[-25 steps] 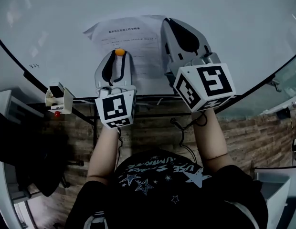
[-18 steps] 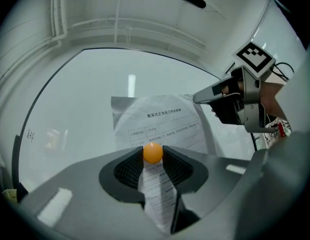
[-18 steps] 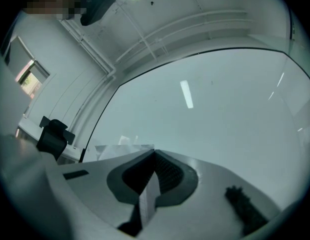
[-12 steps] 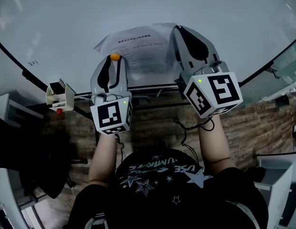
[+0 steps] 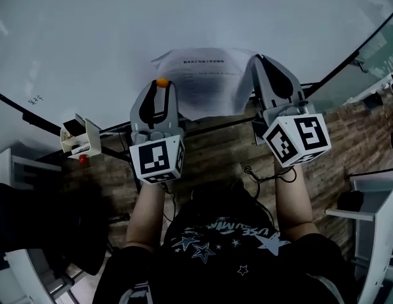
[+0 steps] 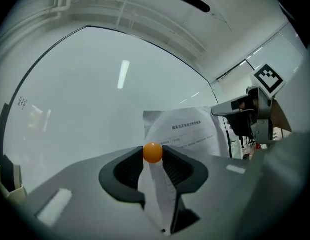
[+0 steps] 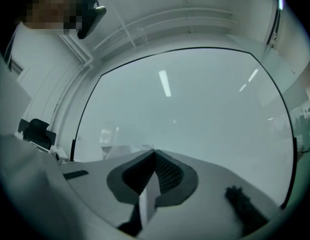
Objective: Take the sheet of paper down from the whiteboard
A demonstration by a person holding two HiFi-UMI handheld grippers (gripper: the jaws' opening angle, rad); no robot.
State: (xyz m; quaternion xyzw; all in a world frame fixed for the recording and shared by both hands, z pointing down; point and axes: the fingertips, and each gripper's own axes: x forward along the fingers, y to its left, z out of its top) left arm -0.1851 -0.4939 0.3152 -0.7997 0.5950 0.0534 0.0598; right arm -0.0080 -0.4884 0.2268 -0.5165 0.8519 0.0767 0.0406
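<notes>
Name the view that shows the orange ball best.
The left gripper view: the orange ball is large and sharp, pinched by the left gripper in front of the sheet of paper. The head view shows it as a small dot. The right gripper view does not show it.

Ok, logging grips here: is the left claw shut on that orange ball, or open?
Shut on it. The left gripper view shows the left claw pinching the orange ball between its tips.

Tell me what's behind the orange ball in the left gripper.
The sheet of paper, with the whiteboard beyond. The orange ball covers the patch of paper directly behind it.
</notes>
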